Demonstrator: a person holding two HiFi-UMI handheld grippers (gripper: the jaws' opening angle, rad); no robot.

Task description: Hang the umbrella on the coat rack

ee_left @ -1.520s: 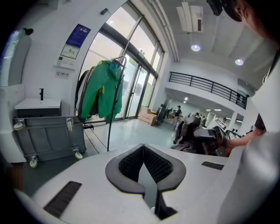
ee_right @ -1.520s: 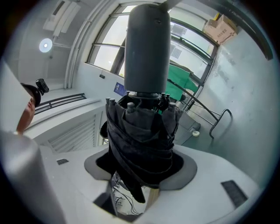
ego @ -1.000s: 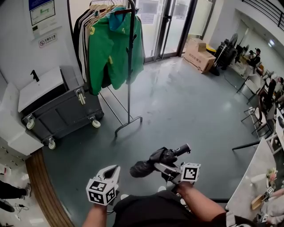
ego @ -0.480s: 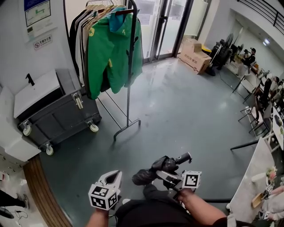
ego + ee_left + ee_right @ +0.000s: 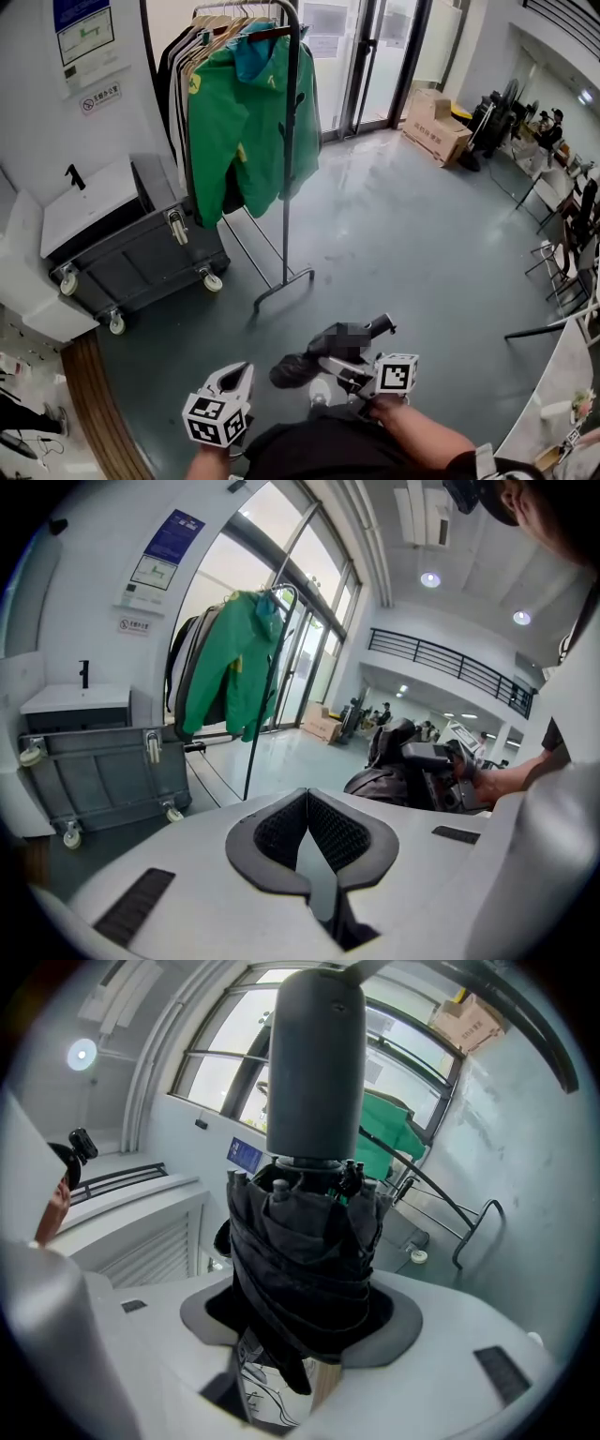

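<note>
Rack (image 5: pixel 292 141) has drawn nearer, far left; green jacket (image 5: pixel 248 122) hangs on it, wheeled bin (image 5: pixel 141 248) to its left, bare floor before it; right gripper (image 5: pixel 349 367) clamps the folded umbrella (image 5: pixel 305 361), near centre; left gripper (image 5: pixel 236 380) is closed, empty; only the right gripper view shows the umbrella's handle (image 5: pixel 316 1063) pointing away.

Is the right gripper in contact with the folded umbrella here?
Touching. The right gripper view shows the right gripper with its jaws clamped on both sides of the black folded umbrella.
</note>
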